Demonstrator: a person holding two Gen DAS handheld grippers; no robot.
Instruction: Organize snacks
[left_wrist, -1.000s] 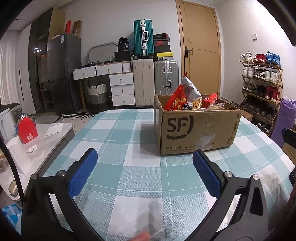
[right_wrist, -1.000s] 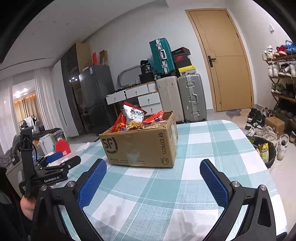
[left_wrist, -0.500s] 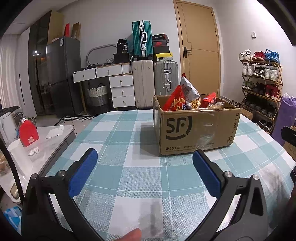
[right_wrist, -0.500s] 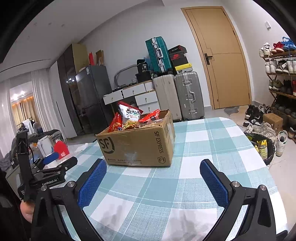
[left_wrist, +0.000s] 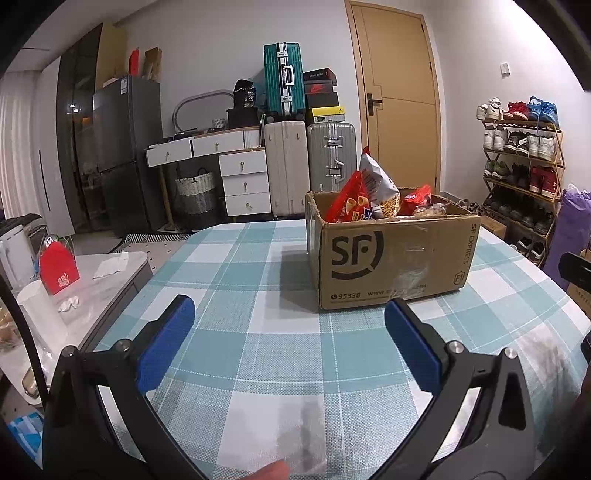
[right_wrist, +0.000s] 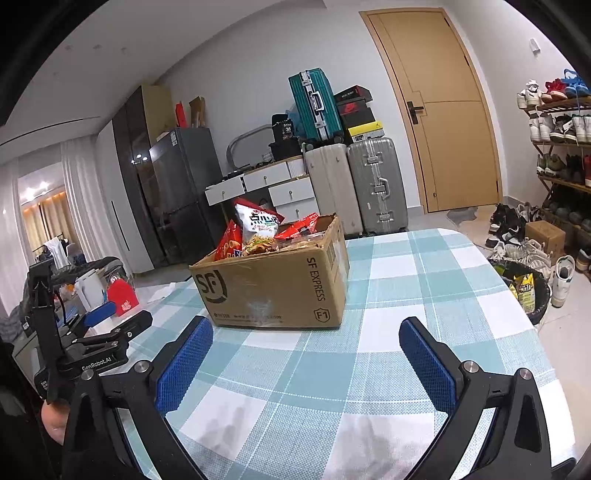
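Observation:
A brown SF Express cardboard box (left_wrist: 391, 258) (right_wrist: 273, 288) stands on the checked teal tablecloth (left_wrist: 258, 332) (right_wrist: 406, 332). Snack bags stick out of its top: a red bag (left_wrist: 349, 199) (right_wrist: 229, 242), a white bag (left_wrist: 380, 184) (right_wrist: 258, 221) and a smaller red packet (left_wrist: 417, 194) (right_wrist: 299, 229). My left gripper (left_wrist: 288, 314) is open, short of the box and holding nothing. My right gripper (right_wrist: 304, 332) is open too, just in front of the box's near corner. The left gripper (right_wrist: 103, 325) also shows at the left of the right wrist view.
A low marble side table (left_wrist: 110, 273) with a red carton (left_wrist: 57, 271) and a white cup (left_wrist: 40, 314) stands left of the table. Suitcases (left_wrist: 310, 162), white drawers (left_wrist: 243, 177), a fridge (left_wrist: 125, 147) and a door (left_wrist: 399, 96) line the back wall. A shoe rack (left_wrist: 524, 162) and a bin (right_wrist: 528, 291) stand on the right.
Both views have shifted slightly; the box sits a little lower and closer in the left wrist view. Both grippers have stayed open and empty.

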